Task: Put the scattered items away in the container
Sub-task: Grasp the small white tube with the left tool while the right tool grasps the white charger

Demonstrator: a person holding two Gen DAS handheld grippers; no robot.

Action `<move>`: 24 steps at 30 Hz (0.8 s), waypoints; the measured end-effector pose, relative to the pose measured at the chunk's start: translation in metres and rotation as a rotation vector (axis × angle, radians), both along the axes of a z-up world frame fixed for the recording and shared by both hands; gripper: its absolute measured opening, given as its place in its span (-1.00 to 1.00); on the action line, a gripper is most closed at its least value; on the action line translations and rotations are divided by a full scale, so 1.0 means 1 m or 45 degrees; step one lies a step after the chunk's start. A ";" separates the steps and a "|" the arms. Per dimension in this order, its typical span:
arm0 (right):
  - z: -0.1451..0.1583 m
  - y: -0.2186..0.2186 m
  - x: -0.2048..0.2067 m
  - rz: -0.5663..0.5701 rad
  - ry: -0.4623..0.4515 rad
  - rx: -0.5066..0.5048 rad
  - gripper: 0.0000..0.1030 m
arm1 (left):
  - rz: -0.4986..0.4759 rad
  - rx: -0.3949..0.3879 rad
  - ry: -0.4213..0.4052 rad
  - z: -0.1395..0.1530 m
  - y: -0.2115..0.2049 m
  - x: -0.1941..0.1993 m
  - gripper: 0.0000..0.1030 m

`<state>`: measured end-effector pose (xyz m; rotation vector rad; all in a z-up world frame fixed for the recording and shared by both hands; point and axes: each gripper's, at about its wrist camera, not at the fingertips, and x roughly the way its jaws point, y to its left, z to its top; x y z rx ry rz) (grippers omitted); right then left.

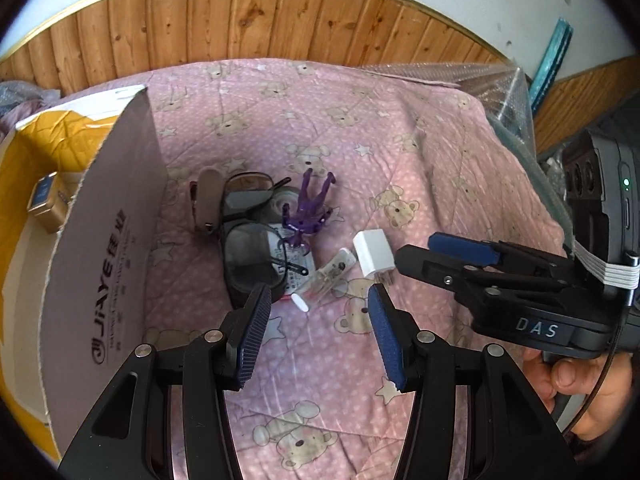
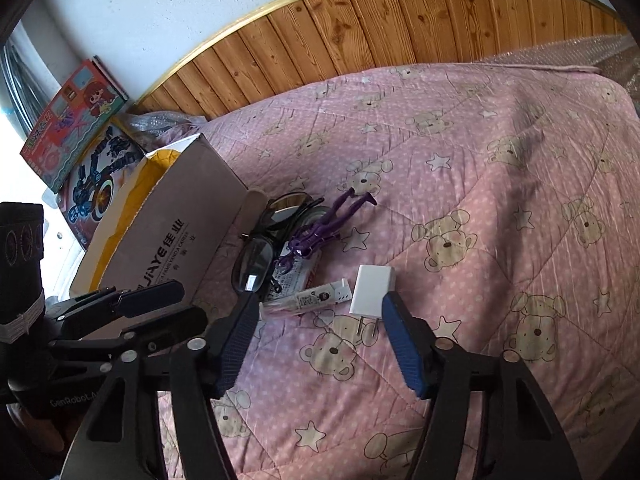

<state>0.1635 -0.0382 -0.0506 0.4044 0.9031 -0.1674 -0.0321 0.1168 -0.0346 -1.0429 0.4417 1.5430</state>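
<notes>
A cardboard box [image 1: 104, 248] with a yellow inside stands at the left; it also shows in the right wrist view [image 2: 176, 232]. Beside it on the pink quilt lie black glasses [image 1: 252, 240], a purple figure [image 1: 308, 208], a clear lighter [image 1: 326, 276], a white charger plug [image 1: 374, 258] and a beige case [image 1: 208, 200]. My left gripper [image 1: 320, 312] is open and empty, just short of the lighter. My right gripper [image 2: 320, 312] is open and empty, just short of the charger [image 2: 372, 292] and lighter [image 2: 308, 300]. The glasses [image 2: 260, 252] and figure [image 2: 320, 228] lie beyond.
A small gold tin [image 1: 46, 200] lies inside the box. A printed packet [image 1: 296, 264] lies under the glasses. Toy boxes [image 2: 76, 128] lean on the wall behind the cardboard box. Bubble wrap [image 1: 480, 76] covers the quilt's far right edge. Wood panelling backs the bed.
</notes>
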 end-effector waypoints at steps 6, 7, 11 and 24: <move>-0.026 -0.011 0.016 -0.040 0.090 -0.010 0.05 | -0.076 -0.001 0.017 -0.024 0.027 0.004 0.04; -0.030 -0.013 0.018 -0.048 0.104 -0.015 0.05 | -0.079 -0.012 0.008 -0.030 0.030 0.003 0.04; -0.046 -0.023 0.023 -0.061 0.170 -0.020 0.05 | -0.090 -0.048 -0.054 -0.054 0.038 0.001 0.04; -0.059 -0.029 0.027 -0.068 0.269 -0.180 0.04 | -0.217 0.025 0.051 -0.064 0.046 0.030 -0.01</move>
